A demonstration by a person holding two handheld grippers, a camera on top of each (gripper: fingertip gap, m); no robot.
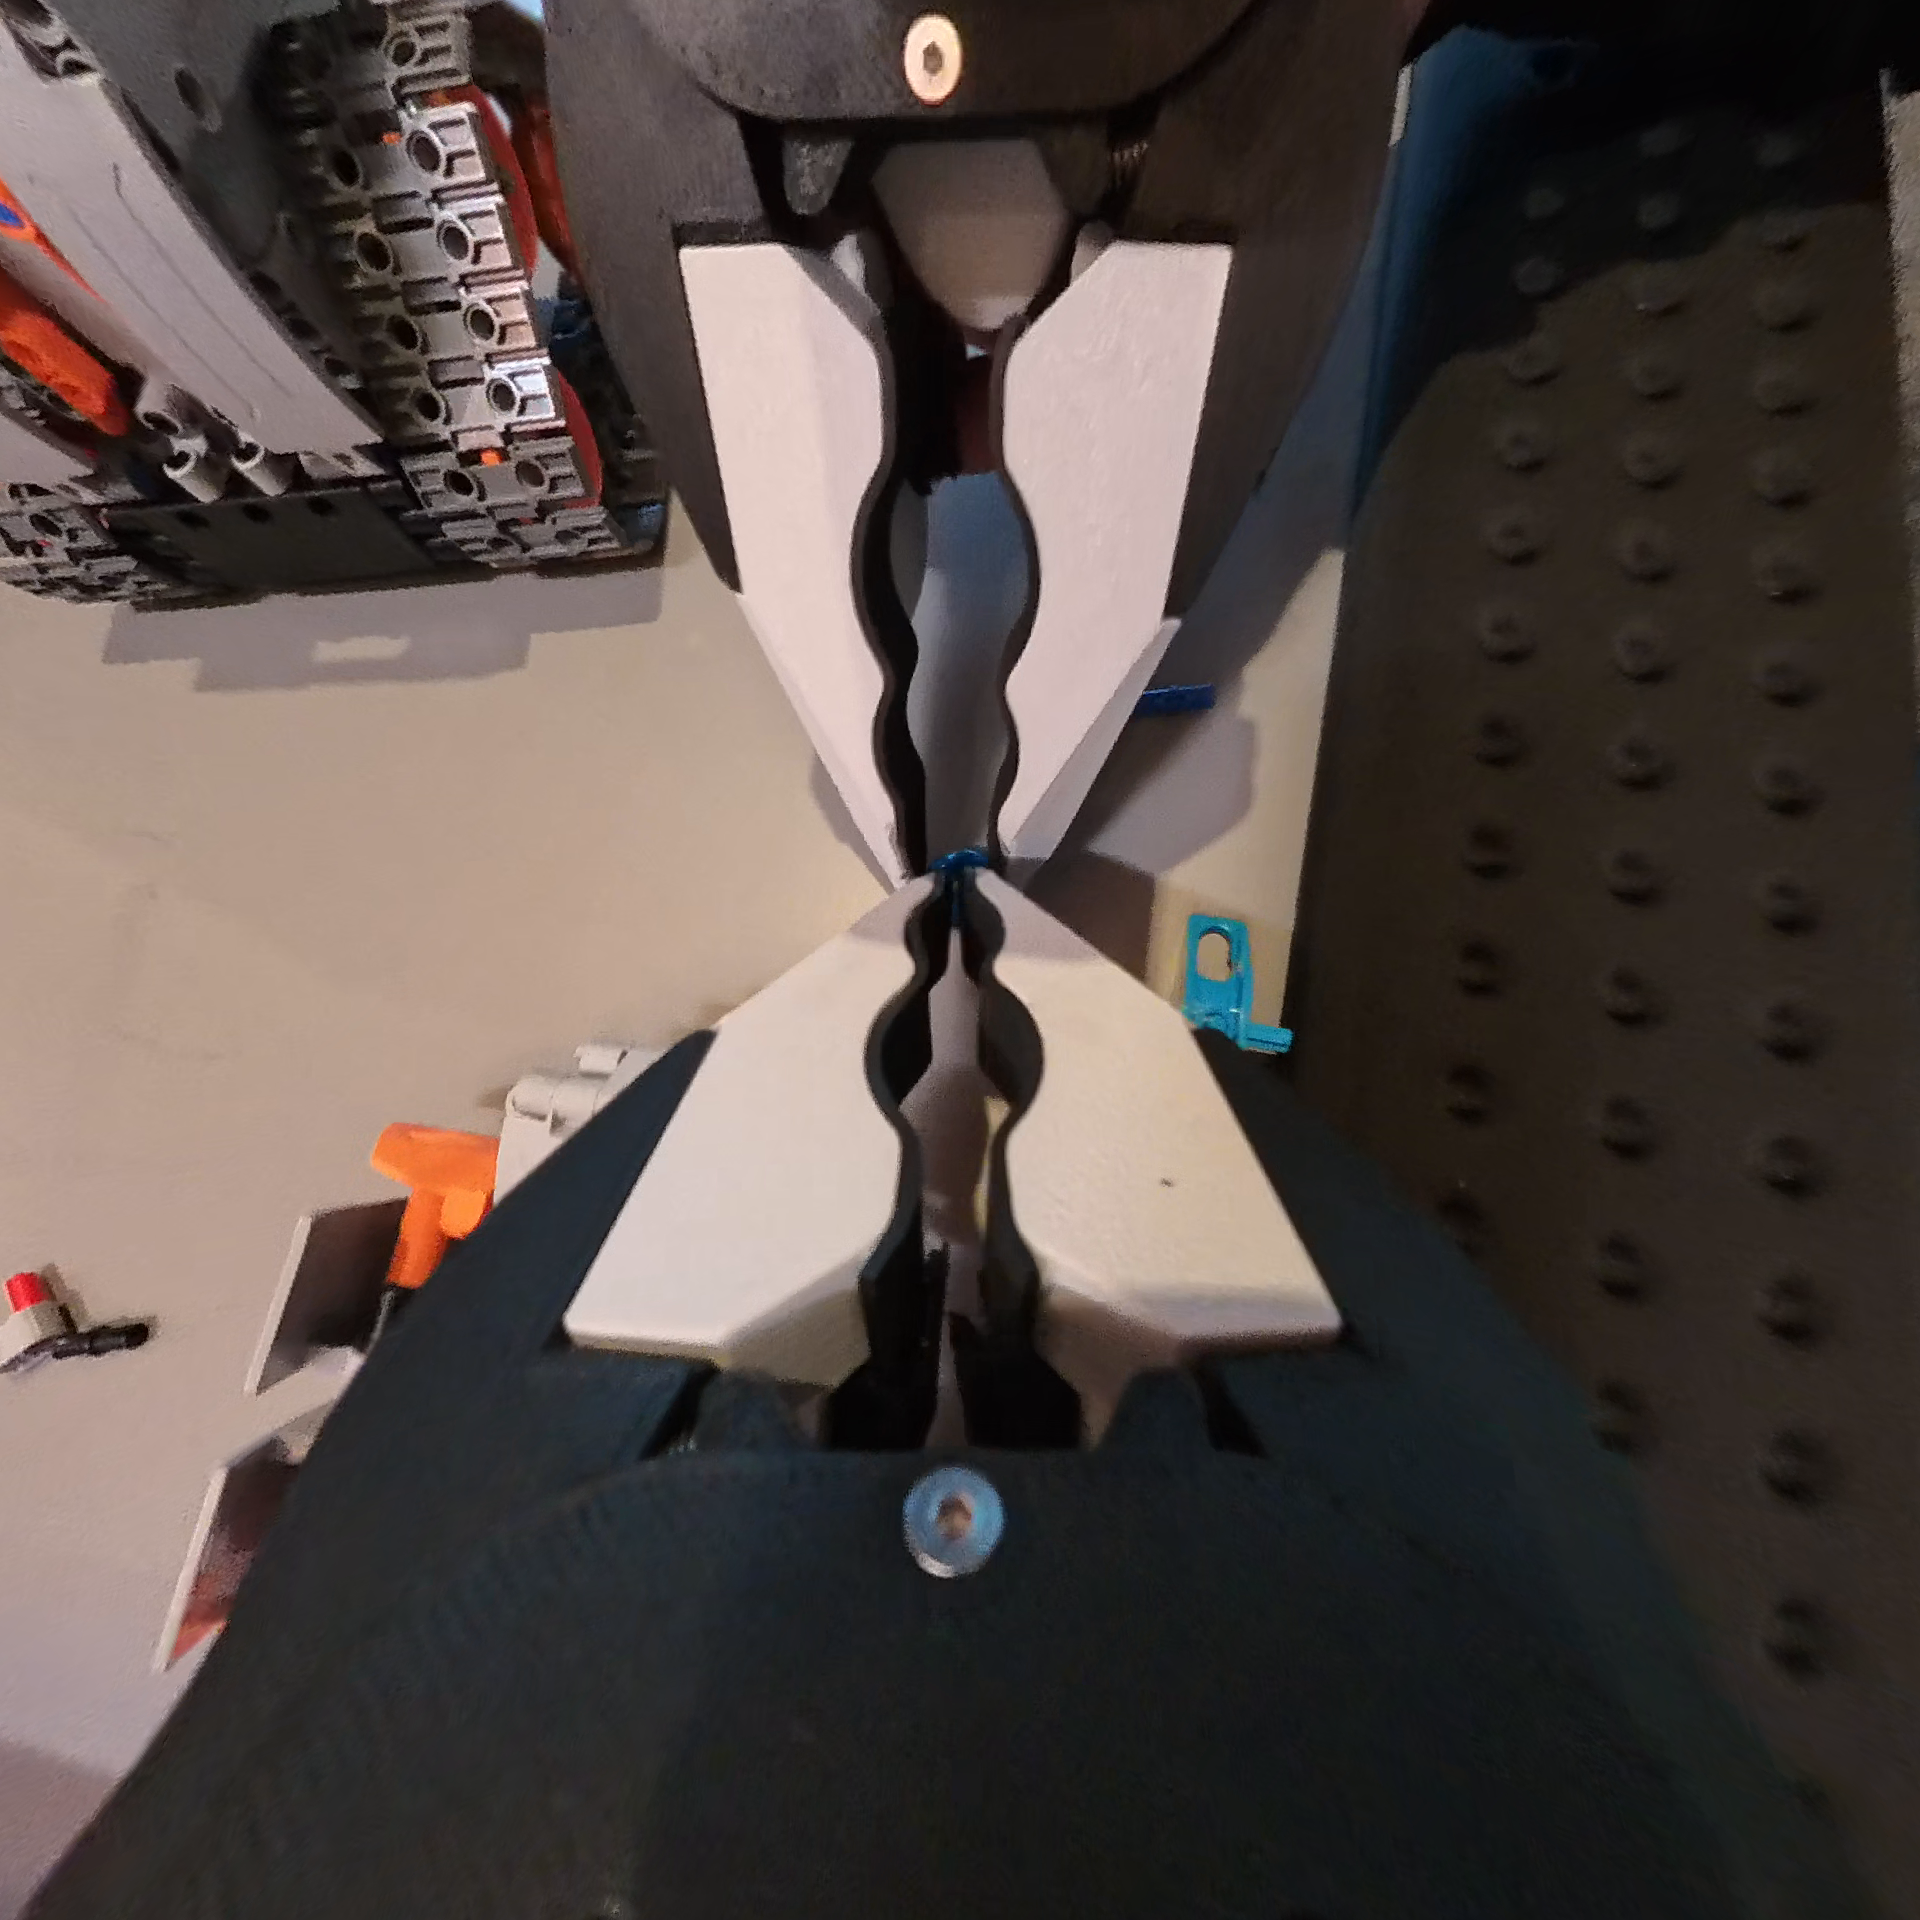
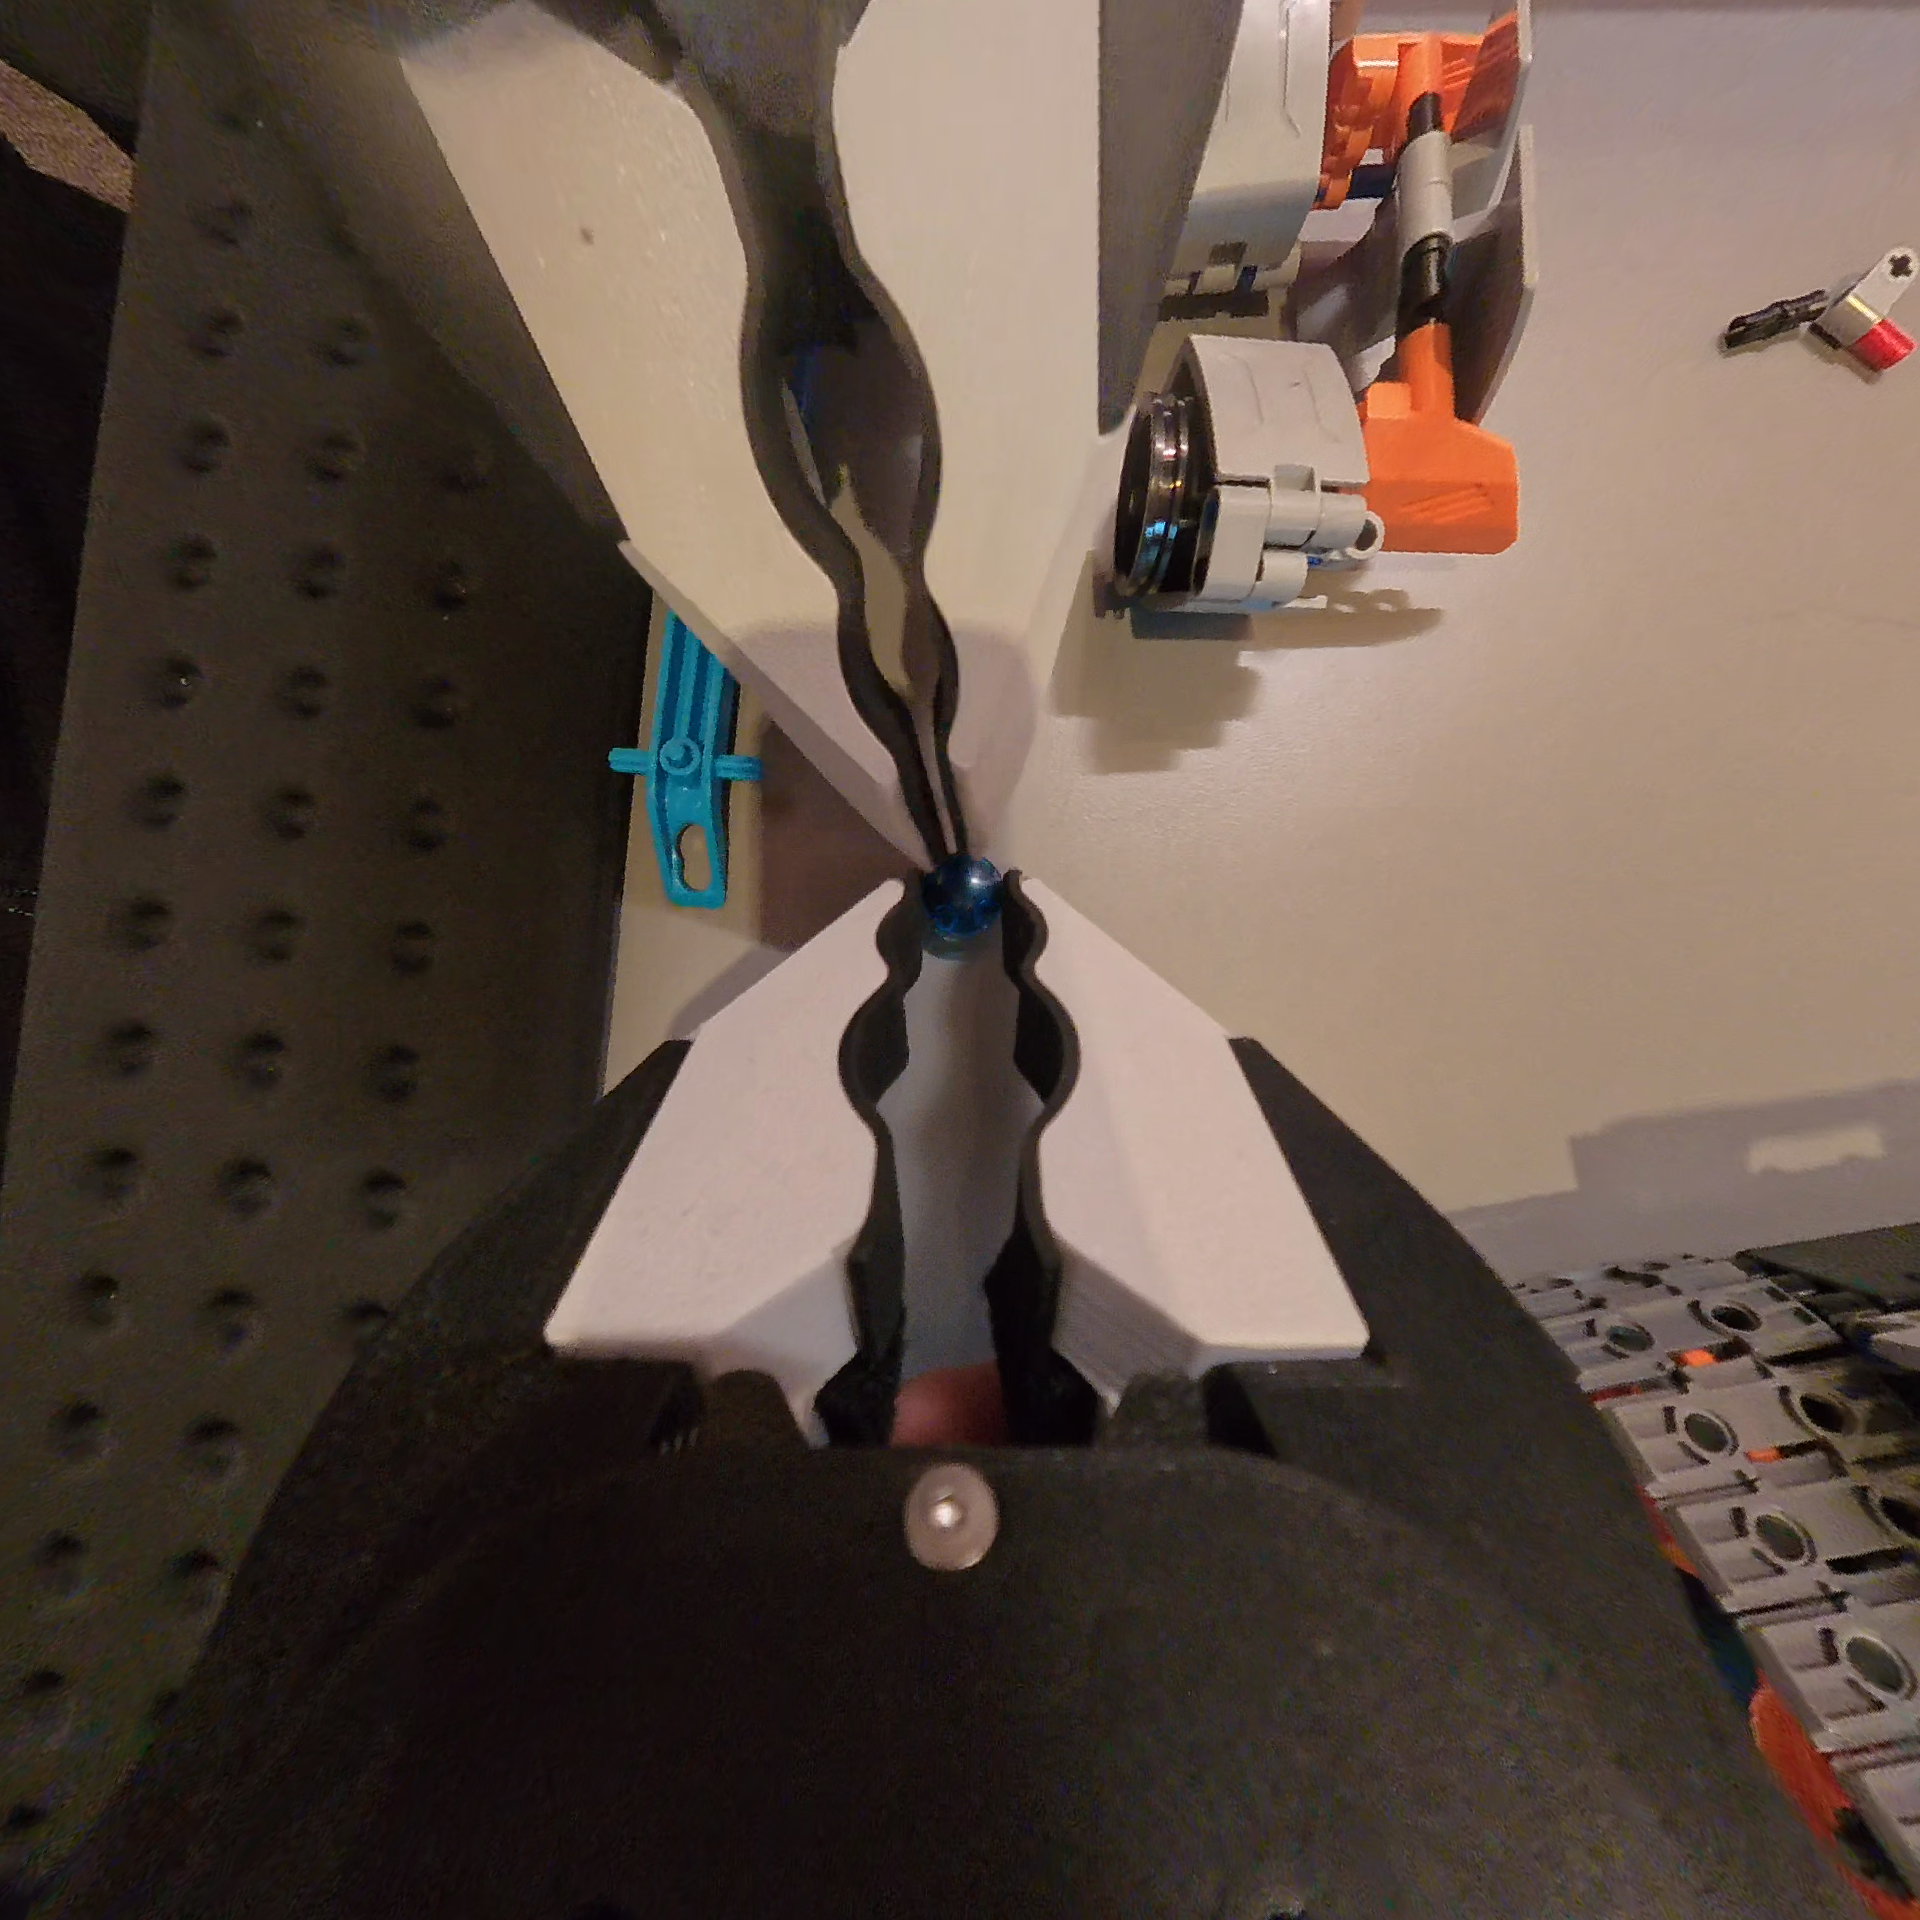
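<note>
My two grippers meet tip to tip above the beige table (image 1: 364, 883). My right gripper (image 2: 961, 909) is shut on a small translucent blue round piece (image 2: 961, 902), with both pads pressed on its sides. In the left wrist view the right gripper comes in from the top, with the blue piece (image 1: 961, 862) at its tips. My left gripper (image 1: 951, 899) is shut, and a thin blue sliver of that piece shows between its pads. In the right wrist view the left gripper's fingertips (image 2: 920, 821) sit closed against the far edge of the blue piece.
A grey, black and orange brick-built tracked model (image 1: 364, 312) (image 2: 1766, 1507) lies nearby. So do a grey and orange assembly (image 2: 1351, 416) (image 1: 436, 1184), a turquoise part (image 1: 1221, 982) (image 2: 686, 769), a small red and grey piece (image 2: 1860, 312) and a black studded mat (image 1: 1610, 935) (image 2: 260, 727). The tips of both grippers are at nearly the same place.
</note>
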